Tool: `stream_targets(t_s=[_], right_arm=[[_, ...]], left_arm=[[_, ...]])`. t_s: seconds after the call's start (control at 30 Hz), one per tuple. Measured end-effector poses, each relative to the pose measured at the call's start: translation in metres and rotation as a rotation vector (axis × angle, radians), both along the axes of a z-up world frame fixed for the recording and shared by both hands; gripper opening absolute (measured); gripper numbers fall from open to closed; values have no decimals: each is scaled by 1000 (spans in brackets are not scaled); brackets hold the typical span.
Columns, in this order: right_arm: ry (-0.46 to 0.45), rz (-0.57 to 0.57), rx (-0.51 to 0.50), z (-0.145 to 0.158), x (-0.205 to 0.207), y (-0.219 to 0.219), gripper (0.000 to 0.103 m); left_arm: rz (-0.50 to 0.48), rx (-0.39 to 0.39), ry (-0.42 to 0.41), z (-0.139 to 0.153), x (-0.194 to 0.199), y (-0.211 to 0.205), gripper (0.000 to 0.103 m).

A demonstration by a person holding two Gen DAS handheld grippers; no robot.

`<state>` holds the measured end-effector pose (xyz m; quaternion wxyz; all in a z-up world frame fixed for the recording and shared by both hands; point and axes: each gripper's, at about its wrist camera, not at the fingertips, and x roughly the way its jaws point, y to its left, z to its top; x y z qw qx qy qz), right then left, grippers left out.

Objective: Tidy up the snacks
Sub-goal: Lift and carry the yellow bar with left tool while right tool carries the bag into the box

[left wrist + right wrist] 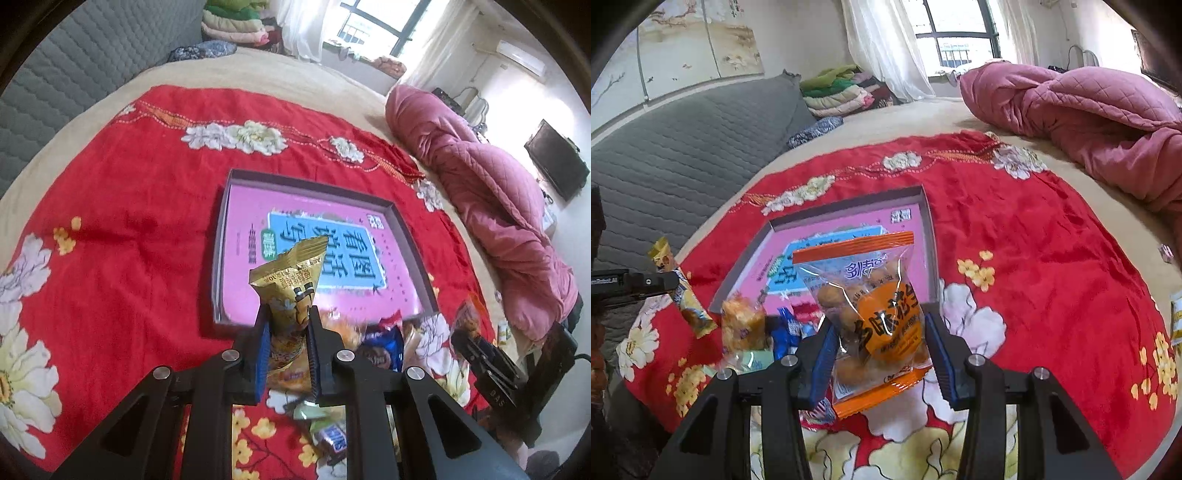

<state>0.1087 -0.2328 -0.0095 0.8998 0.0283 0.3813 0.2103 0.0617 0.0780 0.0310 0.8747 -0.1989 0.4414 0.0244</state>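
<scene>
My left gripper (286,325) has its fingers clenched on a gold snack packet (291,288), which stands with its long axis pointing up and away from me, its crimped top over the near edge of the shallow box (413,254). Only the left view shows the candy bar (334,441) lying under my fingers and the blue packet (384,350) just right of them. In the right view, my right gripper (882,339) carries a clear peanut bag (875,314) with orange ends; its long axis runs up toward the box (929,236). The blue pads (823,354) sit at the bag's sides, but I cannot tell whether they press it. That view also shows my left gripper (670,282) from the side with the gold packet (683,291) tilted, and a small orange packet (744,321) beside the box. The bag blocks much of the box's pink lining. Everything lies on a red flowered cloth (1034,258) over the bed (923,114), with a pink quilt (1089,118) beyond.
</scene>
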Motion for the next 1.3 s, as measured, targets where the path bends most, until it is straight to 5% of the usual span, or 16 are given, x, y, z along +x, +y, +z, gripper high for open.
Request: stream_targets(t_s=[0.63, 1.3], right_arm=[[-50, -12, 22, 6, 27, 15, 47], [5, -6, -80, -26, 72, 51, 47]], left_arm=[[16, 58, -32, 3, 43, 1, 18], [4, -3, 59, -41, 70, 11, 18]])
